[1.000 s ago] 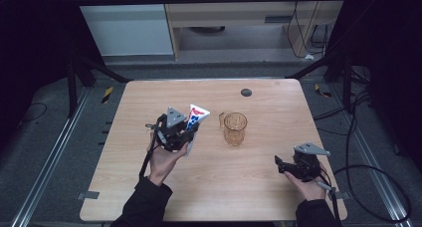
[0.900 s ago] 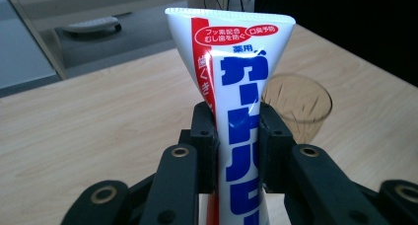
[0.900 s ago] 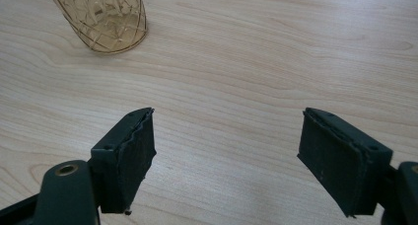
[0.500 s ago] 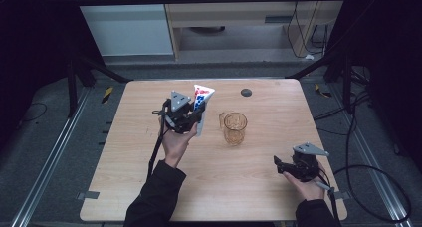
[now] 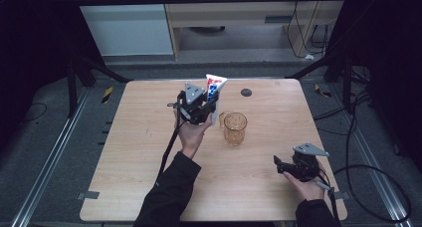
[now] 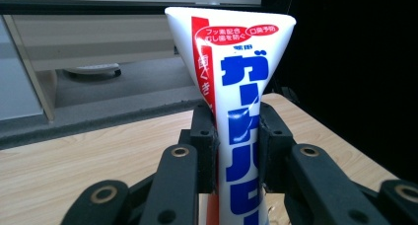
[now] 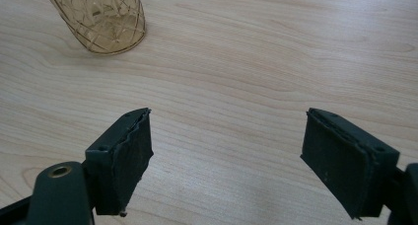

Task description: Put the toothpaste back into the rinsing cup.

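Observation:
A white toothpaste tube (image 5: 215, 90) with red and blue print stands upright in my left gripper (image 5: 208, 107), which is shut on it above the table, just left of an amber cut-glass tumbler (image 5: 235, 129). In the left gripper view both pads press the tube (image 6: 239, 121) at its narrow middle, its flat crimped end up. My right gripper (image 5: 279, 166) rests low over the table's front right. Its jaws have just been opening and stand wide apart with nothing between them (image 7: 226, 158); the tumbler (image 7: 101, 18) stands beyond it at the upper left.
The light wooden table (image 5: 149, 152) has a small dark round disc (image 5: 246, 92) near its far edge. A cable trails from each gripper. Dark floor and metal frame rails surround the table, with a cabinet behind.
My left gripper has carried the tube up and away from me, toward the far side and nearer the tumbler. The right hand has stayed where it was.

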`<move>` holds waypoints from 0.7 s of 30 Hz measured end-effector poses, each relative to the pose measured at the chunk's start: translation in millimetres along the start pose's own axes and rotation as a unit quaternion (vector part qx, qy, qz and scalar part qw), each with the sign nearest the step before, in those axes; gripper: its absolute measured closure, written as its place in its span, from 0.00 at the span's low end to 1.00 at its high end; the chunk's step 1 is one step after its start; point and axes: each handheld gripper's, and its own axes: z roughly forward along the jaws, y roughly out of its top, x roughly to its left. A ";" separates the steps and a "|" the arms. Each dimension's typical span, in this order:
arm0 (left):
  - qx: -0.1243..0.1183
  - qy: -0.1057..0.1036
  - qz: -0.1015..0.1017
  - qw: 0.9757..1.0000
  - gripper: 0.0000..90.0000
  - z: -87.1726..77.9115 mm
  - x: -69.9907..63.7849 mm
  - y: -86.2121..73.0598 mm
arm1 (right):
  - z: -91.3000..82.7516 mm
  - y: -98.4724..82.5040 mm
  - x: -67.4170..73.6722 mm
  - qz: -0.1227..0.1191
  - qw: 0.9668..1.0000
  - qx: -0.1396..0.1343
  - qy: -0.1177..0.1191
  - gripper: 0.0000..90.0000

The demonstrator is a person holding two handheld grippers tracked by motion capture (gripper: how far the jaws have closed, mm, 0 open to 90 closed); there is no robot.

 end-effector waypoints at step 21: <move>-0.029 0.014 -0.010 0.999 0.81 39.6 -23.5 1.4 | 1.5 -0.7 0.4 -0.001 1.000 -0.002 0.002 0.21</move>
